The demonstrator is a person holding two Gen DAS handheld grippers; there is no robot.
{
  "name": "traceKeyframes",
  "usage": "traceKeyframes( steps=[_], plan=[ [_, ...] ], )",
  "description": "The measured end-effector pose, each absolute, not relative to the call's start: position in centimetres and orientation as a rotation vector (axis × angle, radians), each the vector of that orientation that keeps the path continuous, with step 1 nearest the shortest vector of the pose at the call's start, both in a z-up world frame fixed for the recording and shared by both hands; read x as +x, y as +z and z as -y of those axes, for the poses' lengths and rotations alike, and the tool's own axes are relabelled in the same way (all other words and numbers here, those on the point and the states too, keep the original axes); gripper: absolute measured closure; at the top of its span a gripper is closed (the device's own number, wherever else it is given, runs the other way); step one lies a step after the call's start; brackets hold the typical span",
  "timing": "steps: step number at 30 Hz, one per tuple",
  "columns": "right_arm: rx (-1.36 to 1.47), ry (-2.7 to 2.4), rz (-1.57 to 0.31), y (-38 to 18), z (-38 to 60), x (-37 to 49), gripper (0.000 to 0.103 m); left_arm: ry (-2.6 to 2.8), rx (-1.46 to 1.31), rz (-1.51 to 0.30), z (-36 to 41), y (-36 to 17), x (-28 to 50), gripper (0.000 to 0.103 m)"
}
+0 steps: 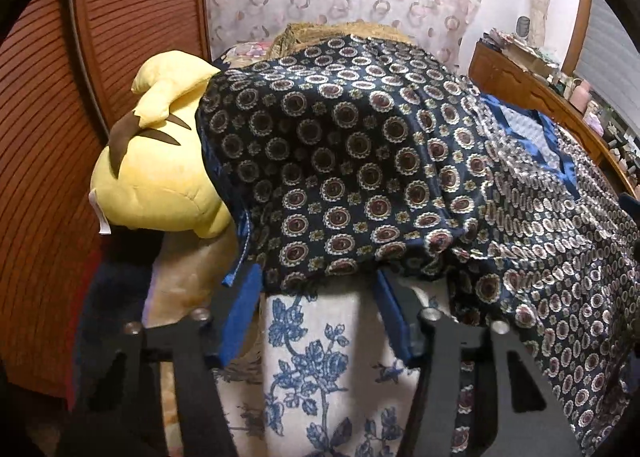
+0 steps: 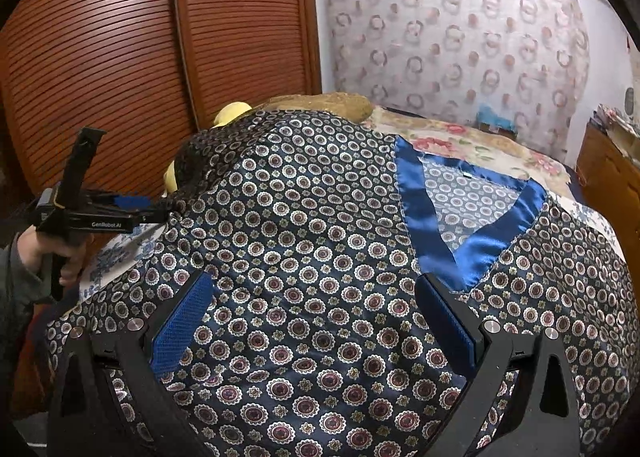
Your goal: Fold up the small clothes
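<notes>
Both grippers' jaws gape over the patterned top (image 2: 304,257) spread on the floral bed (image 1: 320,357) beside a louvered wardrobe (image 2: 120,57).

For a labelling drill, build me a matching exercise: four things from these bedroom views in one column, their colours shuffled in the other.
Things:
1. plush toy
2. neckline trim
3. wardrobe door
4. bedsheet

Colours:
A. white with blue flowers
B. reddish-brown slats
C. yellow
D. shiny plain blue

Pairs: 1-C, 2-D, 3-B, 4-A
</notes>
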State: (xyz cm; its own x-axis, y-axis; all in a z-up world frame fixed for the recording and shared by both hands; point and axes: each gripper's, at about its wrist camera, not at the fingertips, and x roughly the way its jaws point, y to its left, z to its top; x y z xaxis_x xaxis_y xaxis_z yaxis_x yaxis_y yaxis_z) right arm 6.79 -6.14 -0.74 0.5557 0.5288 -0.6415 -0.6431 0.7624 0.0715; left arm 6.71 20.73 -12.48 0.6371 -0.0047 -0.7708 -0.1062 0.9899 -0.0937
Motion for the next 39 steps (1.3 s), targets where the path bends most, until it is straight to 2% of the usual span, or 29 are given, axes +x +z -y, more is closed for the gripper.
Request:
traceKeyframes(
  steps=[3, 5, 6, 7, 9, 16, 21, 31, 36, 38, 39],
  plan=[
    [-0.174, 0.693, -0.698, -0.8, 6.5, 6.9, 0.000, 0.064, -0.115, -0.873, -20.9, -12.3, 7.1, 0.067],
    [-0.168, 0.690, -0.702, -1.0, 6.8, 6.9, 0.000, 0.084, -0.088, -0.872, -21.2, -12.1, 7.4, 0.086],
    [-0.163, 0.688, -0.704, -1.1, 6.9, 7.0, 0.000, 0.089, -0.083, -0.873, -21.4, -12.0, 7.5, 0.090],
    [-0.159, 0.686, -0.708, -1.1, 7.1, 7.1, 0.000, 0.089, -0.081, -0.870, -21.6, -11.9, 7.5, 0.099],
    [-0.154, 0.681, -0.712, -1.1, 7.5, 7.1, 0.000, 0.084, -0.079, -0.850, -21.8, -11.4, 7.5, 0.103],
    [-0.120, 0.650, -0.705, -0.7, 9.3, 7.6, 0.000, 0.056, -0.043, -0.721, -20.0, -7.0, 7.7, 0.103],
    [-0.093, 0.620, -0.686, 0.1, 10.9, 7.9, 0.000, -0.040, -0.019, -0.648, -15.9, -2.9, 9.0, 0.103],
    [-0.056, 0.572, -0.664, 1.0, 13.8, 7.8, 0.000, -0.200, 0.044, -0.621, -7.4, 0.1, 10.1, 0.102],
    [-0.053, 0.564, -0.675, 0.8, 14.2, 7.9, 0.000, -0.197, 0.054, -0.607, -6.9, 0.5, 8.8, 0.083],
    [-0.051, 0.564, -0.676, 0.8, 14.1, 8.0, 0.000, -0.184, 0.060, -0.598, -7.2, 0.7, 8.3, 0.068],
    [-0.050, 0.564, -0.677, 0.8, 14.1, 8.0, 0.000, -0.180, 0.060, -0.595, -7.4, 0.8, 8.0, 0.064]
  ],
)
